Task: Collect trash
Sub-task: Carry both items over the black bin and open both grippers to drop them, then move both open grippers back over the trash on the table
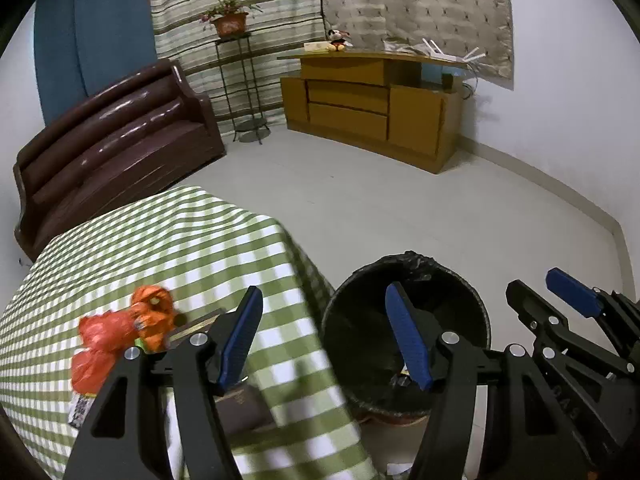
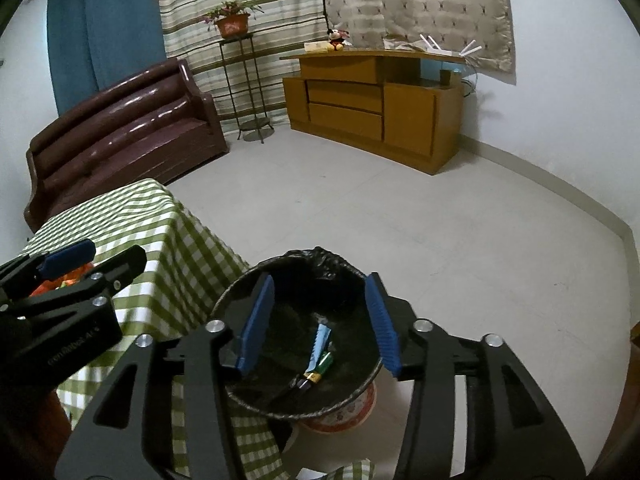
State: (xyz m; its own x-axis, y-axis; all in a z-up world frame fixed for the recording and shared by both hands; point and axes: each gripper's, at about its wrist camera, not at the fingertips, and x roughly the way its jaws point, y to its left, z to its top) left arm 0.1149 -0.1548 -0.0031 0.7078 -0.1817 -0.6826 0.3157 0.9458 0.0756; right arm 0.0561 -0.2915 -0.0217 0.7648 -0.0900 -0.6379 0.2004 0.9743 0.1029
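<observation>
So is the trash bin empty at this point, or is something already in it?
Not empty. The right wrist view looks into the black-lined trash bin and shows a few wrappers lying at its bottom, well below the rim.

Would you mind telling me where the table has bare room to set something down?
The checked table is bare across its far half, toward the sofa. The near corner is crowded: orange wrappers and a brown book by the left tool.

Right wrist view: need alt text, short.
The open right gripper hangs over a black-lined trash bin on the floor, with a blue wrapper and other small trash at the bottom. At left, the left gripper reaches over a table with a green checked cloth; a brown sofa and wooden cabinet stand behind.
</observation>
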